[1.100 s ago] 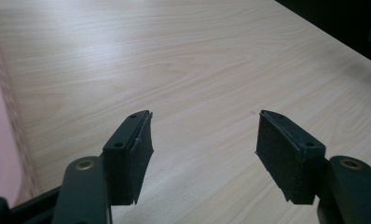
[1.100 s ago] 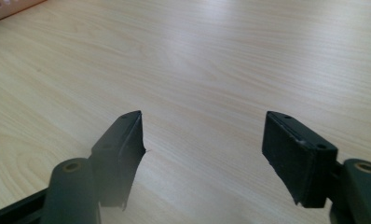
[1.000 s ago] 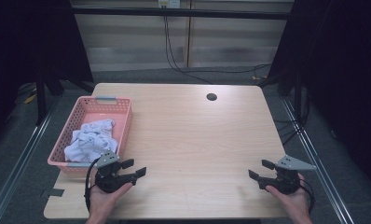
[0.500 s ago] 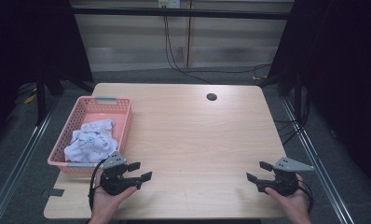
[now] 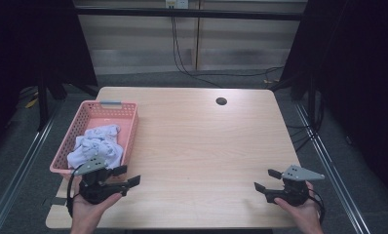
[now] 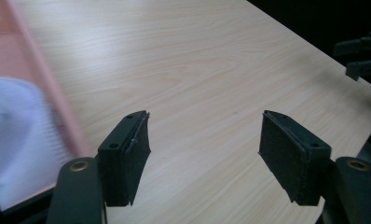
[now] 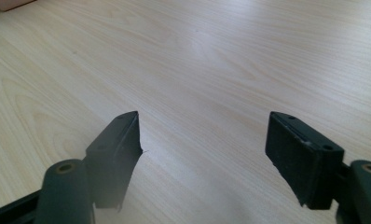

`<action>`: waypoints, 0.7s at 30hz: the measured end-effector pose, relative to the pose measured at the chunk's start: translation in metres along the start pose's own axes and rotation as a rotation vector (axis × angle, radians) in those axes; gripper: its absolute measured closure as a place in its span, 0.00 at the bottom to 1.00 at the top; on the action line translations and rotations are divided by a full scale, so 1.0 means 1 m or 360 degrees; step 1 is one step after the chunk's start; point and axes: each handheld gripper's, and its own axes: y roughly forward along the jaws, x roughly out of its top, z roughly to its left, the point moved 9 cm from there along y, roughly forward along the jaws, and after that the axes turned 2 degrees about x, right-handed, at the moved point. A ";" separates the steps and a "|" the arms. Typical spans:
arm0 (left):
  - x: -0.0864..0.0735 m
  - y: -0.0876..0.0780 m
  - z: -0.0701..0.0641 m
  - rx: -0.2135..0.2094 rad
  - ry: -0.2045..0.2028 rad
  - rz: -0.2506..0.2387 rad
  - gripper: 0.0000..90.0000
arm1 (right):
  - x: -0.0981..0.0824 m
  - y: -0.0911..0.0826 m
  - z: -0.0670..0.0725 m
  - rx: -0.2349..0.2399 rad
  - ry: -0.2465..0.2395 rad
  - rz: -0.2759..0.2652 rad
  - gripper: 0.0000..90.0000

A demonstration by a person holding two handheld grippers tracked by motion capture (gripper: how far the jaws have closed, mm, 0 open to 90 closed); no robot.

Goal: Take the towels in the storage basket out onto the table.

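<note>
I read the step as a reach into the pink basket (image 5: 128, 122) for the white cloth (image 5: 97, 146) heaped at its near end. Left gripper (image 5: 126, 177) sits just beside the basket's near corner, jaws spread wide, just been opening, nothing between them. Right gripper (image 5: 267, 180) well apart from the basket, jaws open, empty. I'd drop in over the rim and pinch a raised fold. Cloth soft, crumpled; basket rigid perforated plastic; table (image 5: 206, 146) smooth pale woodgrain.

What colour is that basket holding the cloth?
Pink; the basket shows best in the high view.
</note>
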 end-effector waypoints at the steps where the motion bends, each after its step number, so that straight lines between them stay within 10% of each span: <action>1: 0.001 -0.003 0.004 0.0009 -0.0009 0.0002 0.37 | 0.000 0.000 0.000 -0.0002 0.0005 0.0002 0.30; 13: 0.037 -0.023 0.059 0.0229 0.0033 0.0100 0.32 | 0.002 0.006 0.003 0.0021 -0.0017 0.0013 0.29; 21: 0.048 -0.026 0.105 0.0377 -0.0077 0.0173 0.25 | 0.002 0.007 0.003 0.0030 -0.0003 0.0023 0.28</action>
